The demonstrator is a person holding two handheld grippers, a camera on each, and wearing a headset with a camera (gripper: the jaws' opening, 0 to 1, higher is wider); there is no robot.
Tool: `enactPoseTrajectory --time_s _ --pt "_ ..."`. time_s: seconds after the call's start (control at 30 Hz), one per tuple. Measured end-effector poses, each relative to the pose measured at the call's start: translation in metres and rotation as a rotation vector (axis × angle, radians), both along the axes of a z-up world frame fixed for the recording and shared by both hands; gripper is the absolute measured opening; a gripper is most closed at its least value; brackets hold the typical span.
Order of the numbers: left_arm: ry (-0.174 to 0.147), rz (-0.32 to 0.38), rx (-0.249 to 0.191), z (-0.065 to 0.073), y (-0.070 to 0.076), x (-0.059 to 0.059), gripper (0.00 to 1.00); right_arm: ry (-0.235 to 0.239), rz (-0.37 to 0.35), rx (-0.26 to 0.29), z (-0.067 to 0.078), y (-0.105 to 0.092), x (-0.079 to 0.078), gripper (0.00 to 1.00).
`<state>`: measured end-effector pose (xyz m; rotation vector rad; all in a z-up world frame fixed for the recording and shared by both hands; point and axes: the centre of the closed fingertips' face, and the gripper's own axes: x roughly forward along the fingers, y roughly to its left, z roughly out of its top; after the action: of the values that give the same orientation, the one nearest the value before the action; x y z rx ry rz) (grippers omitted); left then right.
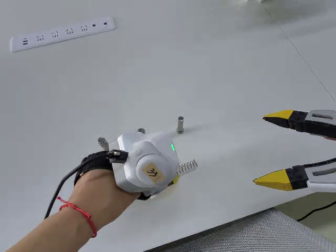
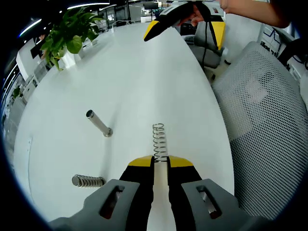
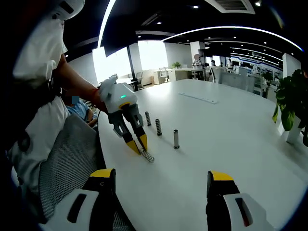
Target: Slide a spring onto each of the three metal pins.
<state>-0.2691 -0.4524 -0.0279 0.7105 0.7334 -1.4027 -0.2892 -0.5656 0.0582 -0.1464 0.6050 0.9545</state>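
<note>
Clamping one end of a loose spring [image 2: 159, 139] between its closed yellow-tipped jaws, the left gripper [image 2: 160, 160] sits low over the white table [image 1: 210, 63]; the spring juts forward from the tips, and whether its free end touches the tabletop cannot be told; a bare pin [image 2: 98, 123] stands upright on the table ahead and to the left of the spring, apart from it; in the right gripper view a coil-wrapped pin [image 3: 148, 119] and a second coil-wrapped pin [image 3: 158, 127] stand in a row with the bare pin, behind the left gripper; the right gripper [image 3: 161, 179] hovers well to the right, jaws spread wide, grasping nothing; a power strip [image 1: 63, 33] lies far back on the table.
</note>
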Motion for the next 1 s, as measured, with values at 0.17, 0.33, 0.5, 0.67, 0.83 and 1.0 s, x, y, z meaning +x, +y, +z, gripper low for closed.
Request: enactPoseTrajectory --time_s 0.17,0.33,0.5,0.67,0.83,1.0 --pt "0.004 0.044 -0.079 0.021 -0.002 0.001 0.06 -0.008 0.022 -0.002 0.01 0.008 0.004 0.76" --pt "0.015 0.102 -0.17 0.044 0.0 0.005 0.06 -0.033 0.052 -0.001 0.025 0.019 0.011 0.75" --pt "0.013 0.164 -0.274 0.074 0.006 0.01 0.06 -0.066 0.067 0.039 0.049 0.035 0.024 0.69" --pt "0.008 0.208 -0.374 0.102 0.012 0.013 0.06 -0.09 0.074 0.098 0.075 0.057 0.04 0.59" --pt "-0.002 0.25 -0.47 0.131 0.019 0.015 0.06 -0.086 0.111 0.16 0.096 0.082 0.047 0.5" --pt "-0.016 0.271 -0.545 0.156 0.026 0.014 0.06 -0.049 0.148 0.186 0.109 0.103 0.049 0.42"
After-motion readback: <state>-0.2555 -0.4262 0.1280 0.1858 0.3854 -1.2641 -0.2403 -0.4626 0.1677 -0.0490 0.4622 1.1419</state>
